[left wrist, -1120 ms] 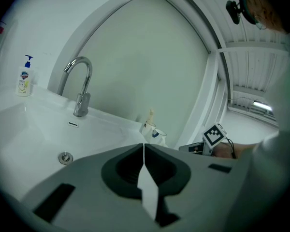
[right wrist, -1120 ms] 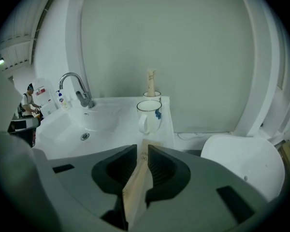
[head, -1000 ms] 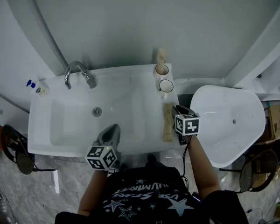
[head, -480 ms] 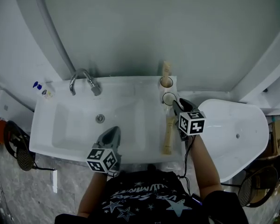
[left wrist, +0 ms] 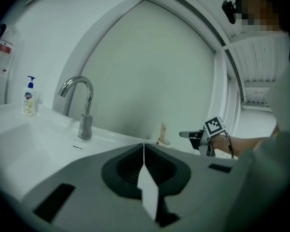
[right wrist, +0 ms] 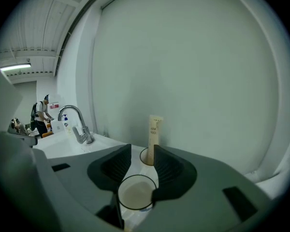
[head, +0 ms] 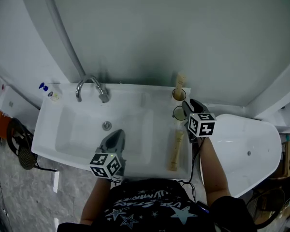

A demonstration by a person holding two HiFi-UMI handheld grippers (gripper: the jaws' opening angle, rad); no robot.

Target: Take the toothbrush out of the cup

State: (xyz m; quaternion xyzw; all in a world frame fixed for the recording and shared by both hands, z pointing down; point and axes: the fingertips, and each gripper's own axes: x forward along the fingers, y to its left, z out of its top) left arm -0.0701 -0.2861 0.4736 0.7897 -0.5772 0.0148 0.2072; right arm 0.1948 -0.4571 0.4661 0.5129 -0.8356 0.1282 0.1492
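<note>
At the sink's back right corner a cup [head: 177,95] [right wrist: 147,156] holds an upright boxed toothbrush [head: 180,80] [right wrist: 154,132] [left wrist: 163,132]. An empty cup [head: 179,113] [right wrist: 135,193] stands just in front of it. Another tan toothbrush box [head: 175,149] lies flat on the sink's right rim. My right gripper [head: 186,105] [right wrist: 141,151] [left wrist: 186,134] hovers over the empty cup, its jaws opening with nothing pressed between them; the boxed toothbrush stands beyond the gap. My left gripper [head: 115,138] [left wrist: 144,146] is shut and empty above the sink's front edge.
The white sink [head: 63,139] has a chrome faucet [head: 89,86] [left wrist: 79,105] [right wrist: 77,124] at the back and a drain [head: 107,125]. A soap bottle [head: 43,87] [left wrist: 29,96] stands at the far left. A white rounded fixture [head: 246,153] adjoins the sink's right side.
My right gripper has left the box lying on the rim, moved back toward the cups and risen, its jaws spreading. The left gripper has shifted only slightly.
</note>
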